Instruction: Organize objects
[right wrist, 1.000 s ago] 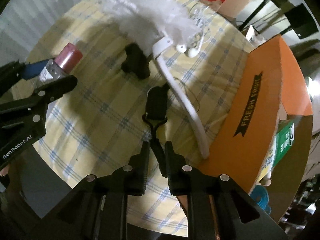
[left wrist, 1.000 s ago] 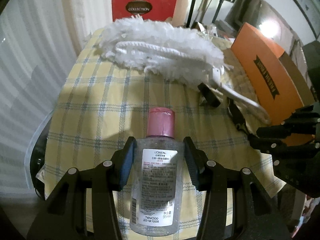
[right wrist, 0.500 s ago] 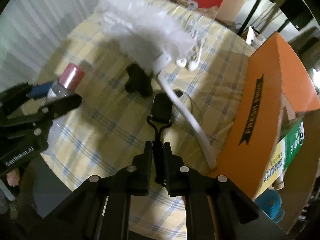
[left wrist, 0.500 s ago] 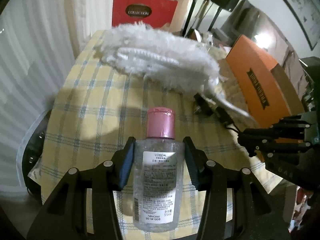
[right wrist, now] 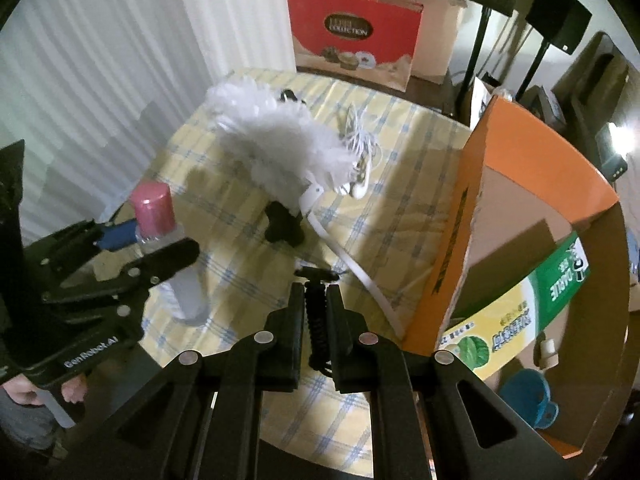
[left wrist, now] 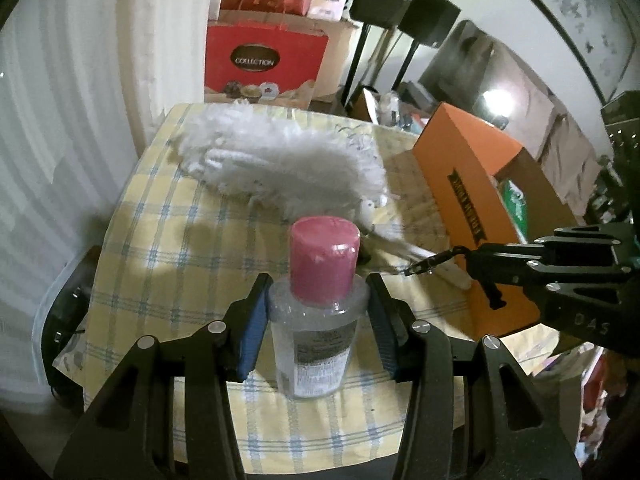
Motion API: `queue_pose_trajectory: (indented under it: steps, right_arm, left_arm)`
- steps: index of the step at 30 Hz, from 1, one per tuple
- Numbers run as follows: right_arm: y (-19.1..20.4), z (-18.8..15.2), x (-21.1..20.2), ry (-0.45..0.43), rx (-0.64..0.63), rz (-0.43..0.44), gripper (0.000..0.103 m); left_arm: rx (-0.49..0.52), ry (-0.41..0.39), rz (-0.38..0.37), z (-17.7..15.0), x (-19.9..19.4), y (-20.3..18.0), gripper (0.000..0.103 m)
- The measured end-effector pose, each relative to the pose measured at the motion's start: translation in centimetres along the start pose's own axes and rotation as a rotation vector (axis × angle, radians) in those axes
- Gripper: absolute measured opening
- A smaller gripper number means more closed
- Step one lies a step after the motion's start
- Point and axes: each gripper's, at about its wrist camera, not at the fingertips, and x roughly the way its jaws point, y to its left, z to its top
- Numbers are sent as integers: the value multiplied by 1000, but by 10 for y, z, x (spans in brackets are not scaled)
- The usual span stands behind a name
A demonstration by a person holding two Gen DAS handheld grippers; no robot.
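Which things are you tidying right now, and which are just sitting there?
Being tidied:
bottle in the left gripper
black cord in the right gripper
orange box

Just sitting:
duster
earphones
red bag

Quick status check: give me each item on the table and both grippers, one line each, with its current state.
Left gripper: shut on bottle.
Bottle: pink cap on, held upright.
Right gripper: shut on black clip.
Black clip: pinched between the fingers.
Duster: lying on tablecloth.
Earphones: tangled, beside duster.
Orange box: open, items inside.
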Motion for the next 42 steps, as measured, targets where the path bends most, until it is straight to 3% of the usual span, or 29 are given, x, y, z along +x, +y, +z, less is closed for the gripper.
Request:
queue_pose_trajectory:
  steps: [10, 12, 13, 14, 19, 33, 42]
  right_arm:
    - [0, -6, -12, -22, 3, 21, 9]
    - [0, -7, -9, -17, 9, 28, 9]
    - [-1, -8, -7, -15, 11, 33, 9]
    - [-1, -8, -7, -15, 14, 37, 9]
    - [-1, -9, -6, -18, 17, 38, 9]
    - [-9, -8, -17, -46, 30, 52, 9]
    - [-12, -9, -28, -65, 26, 56, 9]
  left_arm:
    - [13, 2, 17, 0, 0, -11, 44]
    - [-3, -13, 36, 0, -1, -9, 54]
    - [-10, -24, 42, 1, -3, -8, 65]
    - [-17, -42, 38, 2, -5, -6, 69]
    - [-28, -82, 57, 8, -16, -2, 74]
    - [-7, -142, -5, 16, -47, -16, 72]
    - [15, -98, -5, 19, -38, -22, 67]
